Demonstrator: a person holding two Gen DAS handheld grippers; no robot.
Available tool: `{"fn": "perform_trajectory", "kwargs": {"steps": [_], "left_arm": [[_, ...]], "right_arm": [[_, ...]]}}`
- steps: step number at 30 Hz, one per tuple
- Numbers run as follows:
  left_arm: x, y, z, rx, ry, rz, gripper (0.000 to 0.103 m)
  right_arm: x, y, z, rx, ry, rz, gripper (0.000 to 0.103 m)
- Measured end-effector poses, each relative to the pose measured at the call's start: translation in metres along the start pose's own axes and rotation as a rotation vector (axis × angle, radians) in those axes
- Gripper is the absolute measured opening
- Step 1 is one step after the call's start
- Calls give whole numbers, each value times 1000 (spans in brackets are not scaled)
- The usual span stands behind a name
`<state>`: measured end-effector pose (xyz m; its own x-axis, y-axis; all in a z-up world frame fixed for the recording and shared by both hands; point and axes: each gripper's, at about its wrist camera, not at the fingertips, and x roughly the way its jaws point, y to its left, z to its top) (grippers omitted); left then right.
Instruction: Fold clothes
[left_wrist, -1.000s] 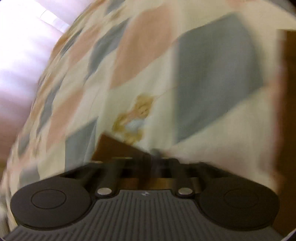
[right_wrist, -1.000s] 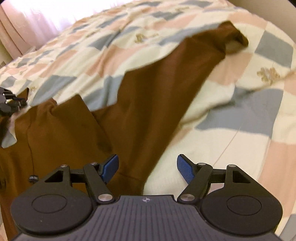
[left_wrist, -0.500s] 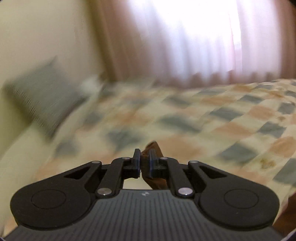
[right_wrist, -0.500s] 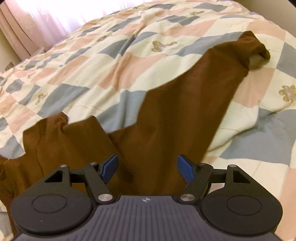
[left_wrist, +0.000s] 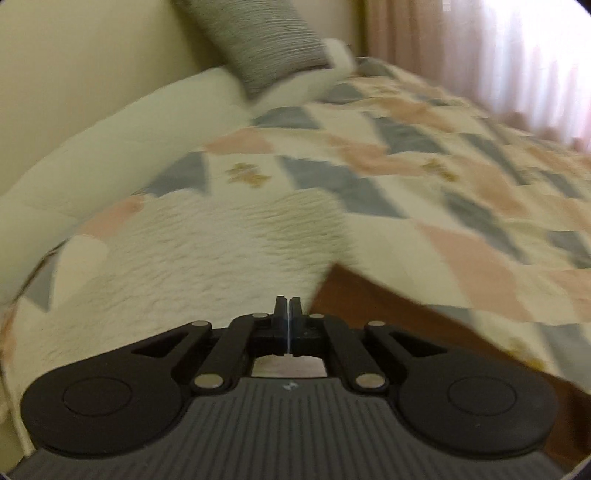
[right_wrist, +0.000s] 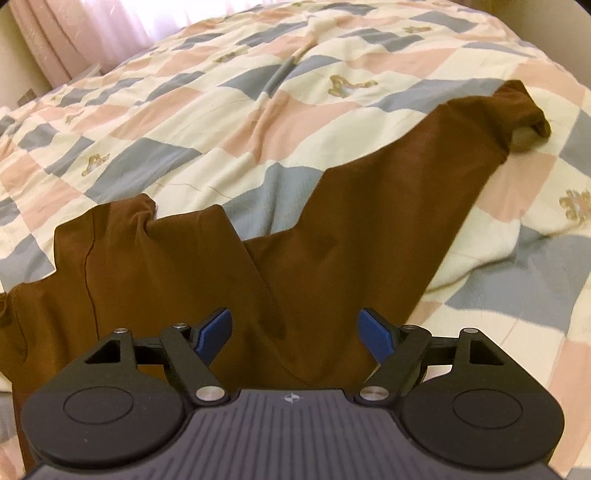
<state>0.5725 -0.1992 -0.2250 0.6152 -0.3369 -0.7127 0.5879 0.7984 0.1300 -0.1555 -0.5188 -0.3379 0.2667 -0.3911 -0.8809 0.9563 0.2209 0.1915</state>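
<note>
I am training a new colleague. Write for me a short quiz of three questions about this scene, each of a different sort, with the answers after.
1. True or false: the right gripper is shut on the brown garment.
2. Multiple choice: what does the brown garment lie on? A) a bare wooden floor B) a patchwork quilt C) a glass table
3. Fill the gap: in the left wrist view, the fingers of the left gripper are pressed ____.

Key
1. False: its blue pads stand apart above the cloth.
2. B
3. together; whether they pinch any cloth cannot be told from this view.
</note>
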Motion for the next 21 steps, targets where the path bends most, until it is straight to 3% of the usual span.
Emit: {"fn": "perform_trajectory", "kwargs": {"steps": [1,2,4,7,8,9,11,14,18,21], "left_arm": [[5,-6,8,14,-5,-12,20],[9,-12,15,31,-5,-17,42],[19,-27,30,77,11,-25,47],[63,-54,37,218,128,4,55],[79,-64,34,293,169,39,53],[88,-71,27,341,202,63,44],[104,-85,13,430,258,107,6],[66,-96,3,417,170,106,5],[-14,-71,-3,280,75,130,5],[-15,-69,-13,333,72,205,6]], "right_arm": [[-1,1,-3,4,3,2,78],[-2,3,-6,3,7,6,78],[-3,6,-14,-10,15,3,80],[-6,8,-25,-19,24,-15,82],[-7,8,-28,-16,27,-19,82],[-7,8,-31,-13,30,-22,82],[-10,7,-36,-4,31,-30,83],[-16,4,-41,5,27,-42,83],[-24,0,-43,35,8,-48,83],[-27,-4,-44,40,5,-37,83]]}}
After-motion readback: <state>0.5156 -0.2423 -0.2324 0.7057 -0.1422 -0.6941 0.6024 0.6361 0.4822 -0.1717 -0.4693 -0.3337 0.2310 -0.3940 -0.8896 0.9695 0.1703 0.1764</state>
